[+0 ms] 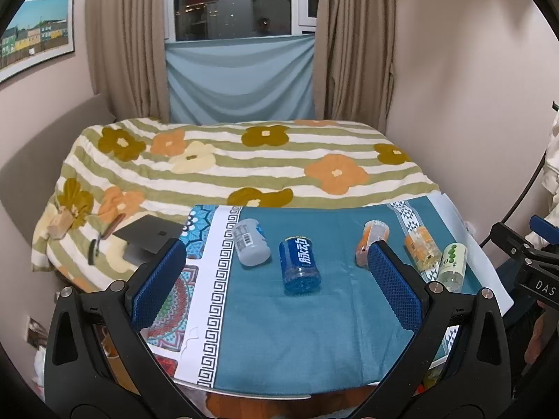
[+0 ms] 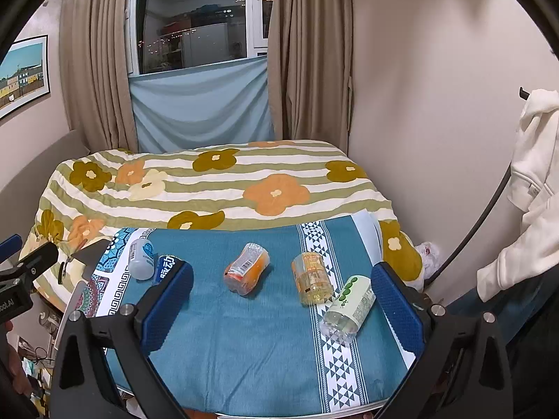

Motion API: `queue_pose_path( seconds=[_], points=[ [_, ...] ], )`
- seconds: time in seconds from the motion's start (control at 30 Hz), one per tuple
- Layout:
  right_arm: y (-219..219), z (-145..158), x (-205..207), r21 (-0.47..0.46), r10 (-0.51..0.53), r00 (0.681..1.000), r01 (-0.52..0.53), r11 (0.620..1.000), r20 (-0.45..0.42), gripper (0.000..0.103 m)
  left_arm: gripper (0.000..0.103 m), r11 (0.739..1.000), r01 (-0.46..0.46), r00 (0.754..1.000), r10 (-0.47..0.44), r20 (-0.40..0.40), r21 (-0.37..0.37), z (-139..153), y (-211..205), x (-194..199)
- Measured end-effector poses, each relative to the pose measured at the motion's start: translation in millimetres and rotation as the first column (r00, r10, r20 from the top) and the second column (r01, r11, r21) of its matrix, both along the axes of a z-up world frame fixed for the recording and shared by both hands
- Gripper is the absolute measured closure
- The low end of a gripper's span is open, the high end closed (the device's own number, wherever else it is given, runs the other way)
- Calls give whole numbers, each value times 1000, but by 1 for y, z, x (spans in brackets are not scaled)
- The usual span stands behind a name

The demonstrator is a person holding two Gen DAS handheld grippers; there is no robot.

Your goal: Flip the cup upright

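Note:
Several plastic cups lie on their sides on the teal tablecloth [image 1: 307,331]: a grey-white one [image 1: 251,242], a blue one [image 1: 299,265], an orange one [image 1: 370,242], a yellow-orange one [image 1: 422,247] and a green-labelled clear one [image 1: 453,267]. In the right wrist view they are the grey-white cup [image 2: 141,259], blue cup [image 2: 164,268], orange cup [image 2: 246,268], yellow cup [image 2: 312,277] and green-labelled cup [image 2: 349,305]. My left gripper [image 1: 277,279] is open and empty, held short of the blue cup. My right gripper [image 2: 283,296] is open and empty, held short of the orange and yellow cups.
A bed with a flowered striped quilt [image 1: 227,160] lies behind the table. A dark laptop [image 1: 150,234] rests on it at the left. Curtains and a window [image 1: 234,0] stand at the back. A white garment [image 2: 534,181] hangs at the right wall.

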State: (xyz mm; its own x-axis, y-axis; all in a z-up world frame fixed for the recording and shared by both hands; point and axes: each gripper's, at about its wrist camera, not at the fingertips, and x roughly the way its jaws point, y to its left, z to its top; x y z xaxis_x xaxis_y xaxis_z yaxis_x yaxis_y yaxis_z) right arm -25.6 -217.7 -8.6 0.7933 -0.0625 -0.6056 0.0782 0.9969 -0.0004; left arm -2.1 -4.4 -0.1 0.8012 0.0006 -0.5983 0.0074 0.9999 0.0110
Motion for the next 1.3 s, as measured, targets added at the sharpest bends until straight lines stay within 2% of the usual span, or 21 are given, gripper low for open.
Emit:
queue_pose_path(
  seconds=[1.3],
  points=[
    [1, 0, -4, 15, -1, 1000, 1, 1000, 2, 1, 0, 1000, -1, 1000, 1, -1, -7, 2, 3, -4]
  ],
)
